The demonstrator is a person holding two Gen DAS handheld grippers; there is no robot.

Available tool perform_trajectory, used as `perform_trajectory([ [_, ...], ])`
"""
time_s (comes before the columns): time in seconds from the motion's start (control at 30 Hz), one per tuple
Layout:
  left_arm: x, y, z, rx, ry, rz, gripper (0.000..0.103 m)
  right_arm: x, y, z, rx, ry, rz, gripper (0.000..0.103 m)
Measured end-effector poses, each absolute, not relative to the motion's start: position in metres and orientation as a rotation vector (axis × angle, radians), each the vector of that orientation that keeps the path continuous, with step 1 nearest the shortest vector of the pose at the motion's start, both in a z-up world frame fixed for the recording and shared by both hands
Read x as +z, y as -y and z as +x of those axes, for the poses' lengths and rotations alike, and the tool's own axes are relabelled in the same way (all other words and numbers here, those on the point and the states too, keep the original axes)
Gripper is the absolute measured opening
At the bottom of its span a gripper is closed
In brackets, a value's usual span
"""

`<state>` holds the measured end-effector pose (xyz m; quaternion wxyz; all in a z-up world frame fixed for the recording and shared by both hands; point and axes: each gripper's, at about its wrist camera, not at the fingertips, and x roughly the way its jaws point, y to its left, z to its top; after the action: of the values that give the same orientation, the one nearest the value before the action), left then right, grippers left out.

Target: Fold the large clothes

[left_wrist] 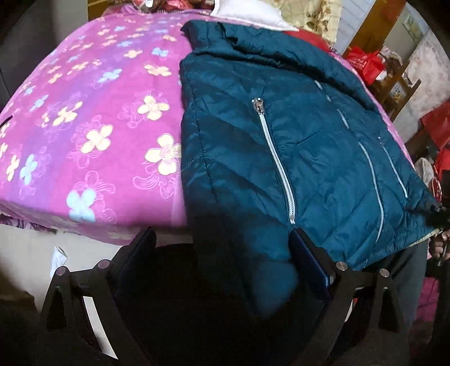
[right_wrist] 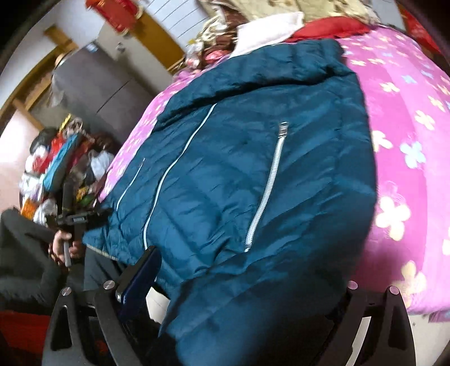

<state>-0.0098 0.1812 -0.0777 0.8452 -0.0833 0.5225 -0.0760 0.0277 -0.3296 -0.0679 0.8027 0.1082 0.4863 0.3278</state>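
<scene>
A teal quilted jacket (left_wrist: 295, 146) with a silver pocket zipper (left_wrist: 277, 166) lies front up on a pink flowered bedspread (left_wrist: 92, 118); its hem hangs over the near edge. My left gripper (left_wrist: 222, 247) is open, its fingers (left_wrist: 312, 261) wide apart around the hem. In the right wrist view the jacket (right_wrist: 253, 174) fills the middle, and my right gripper (right_wrist: 239, 284) is open with the hem draped between its fingers (right_wrist: 140, 276). A gripper held in a hand (right_wrist: 76, 222) touches the jacket's far hem corner.
Pillows and a white cloth (left_wrist: 247, 14) lie at the head of the bed. Red bags and shelves (left_wrist: 374, 67) stand beside the bed. A cluttered pile of bags (right_wrist: 56, 169) and a grey cabinet (right_wrist: 104, 87) stand on the floor side.
</scene>
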Motion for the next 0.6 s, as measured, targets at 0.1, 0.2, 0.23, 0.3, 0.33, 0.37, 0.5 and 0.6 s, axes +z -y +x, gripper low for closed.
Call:
perform_trajectory([
  [0.1,-0.07,-0.176,-0.02,-0.228,-1.058,-0.165,0.095,-0.073,0.332,0.025,0.69,-1.036,0.261,0.097],
  [0.2,-0.068,-0.162,-0.023,-0.329,-1.046,-0.162,0.095,-0.076,0.337,0.018,0.677,-1.007,0.289,0.097],
  [0.23,-0.069,-0.158,-0.023,-0.335,-1.049,-0.155,0.095,-0.075,0.338,0.015,0.673,-0.991,0.303,0.097],
  [0.3,-0.078,-0.152,-0.021,-0.318,-1.076,-0.137,0.095,-0.073,0.341,0.011,0.671,-0.962,0.334,0.097],
  [0.33,-0.079,-0.151,-0.021,-0.296,-1.075,-0.122,0.095,-0.072,0.343,0.008,0.682,-0.937,0.351,0.096],
  [0.37,-0.079,-0.15,-0.023,-0.288,-1.075,-0.116,0.095,-0.071,0.345,0.004,0.686,-0.917,0.358,0.095],
  [0.5,-0.073,-0.145,-0.038,-0.333,-1.045,-0.121,0.095,-0.069,0.347,-0.007,0.682,-0.85,0.357,0.089],
  [0.6,-0.071,-0.133,-0.049,-0.356,-1.015,-0.101,0.089,-0.068,0.347,-0.013,0.671,-0.816,0.352,0.081],
])
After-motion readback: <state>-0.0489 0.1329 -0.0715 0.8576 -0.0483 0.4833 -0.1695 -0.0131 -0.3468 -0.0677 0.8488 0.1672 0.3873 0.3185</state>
